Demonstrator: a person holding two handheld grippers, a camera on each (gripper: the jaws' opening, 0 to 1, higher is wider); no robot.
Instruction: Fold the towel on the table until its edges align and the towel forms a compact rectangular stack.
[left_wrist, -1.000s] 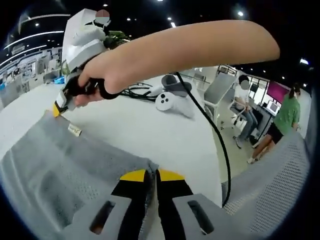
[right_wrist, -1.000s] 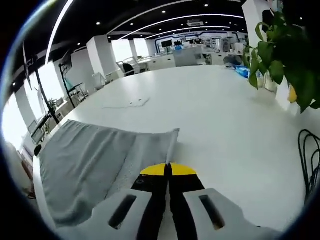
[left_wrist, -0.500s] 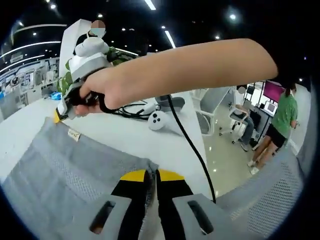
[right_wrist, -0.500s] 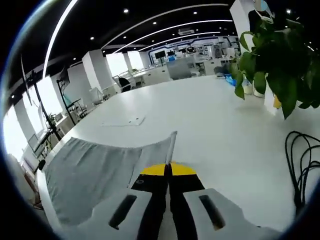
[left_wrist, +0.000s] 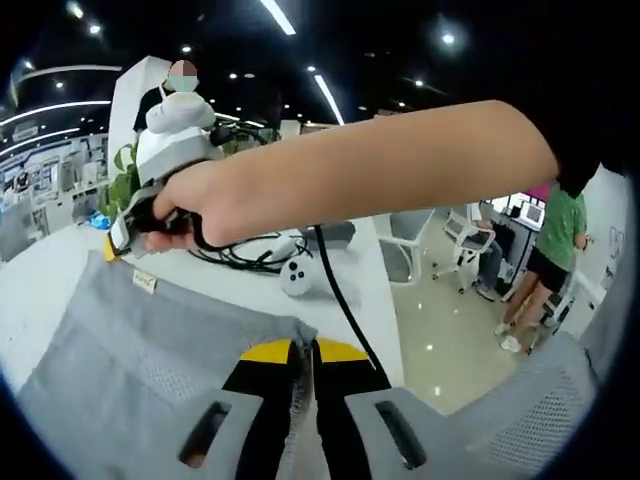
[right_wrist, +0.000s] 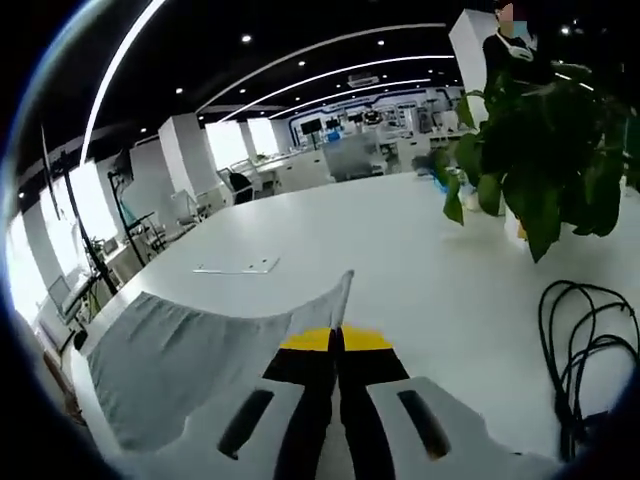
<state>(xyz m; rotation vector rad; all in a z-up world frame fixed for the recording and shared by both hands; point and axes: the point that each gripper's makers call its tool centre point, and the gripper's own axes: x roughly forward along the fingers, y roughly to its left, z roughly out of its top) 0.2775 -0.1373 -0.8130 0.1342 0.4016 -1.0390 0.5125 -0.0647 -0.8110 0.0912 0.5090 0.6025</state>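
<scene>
Left gripper view has the grey towel (left_wrist: 130, 350) hanging as a sheet between the two tongs, lifted off the white counter (left_wrist: 250, 290). The left tongs (left_wrist: 302, 352) are pressed together on one top corner, cloth caught between the yellow tips. The right tongs (left_wrist: 118, 238), held in a hand (left_wrist: 200, 200) across the frame, pinch the other top corner, so the towel's gripped edge runs straight from one pair to the other. That edge is the line the coming fold turns on: the free bulk of the cloth hangs below and toward the person, and I judge both corners must travel together for the edges to meet. Neither hand is nearer; each already holds its end.

Right gripper view shows the right tongs (right_wrist: 337, 345) closed on the corner, the towel (right_wrist: 180, 350) sagging away to the left over the counter (right_wrist: 400, 240).

A small pale label (left_wrist: 145, 282) sits at the towel's edge just beside the right tongs; its writing is too small to read.
</scene>
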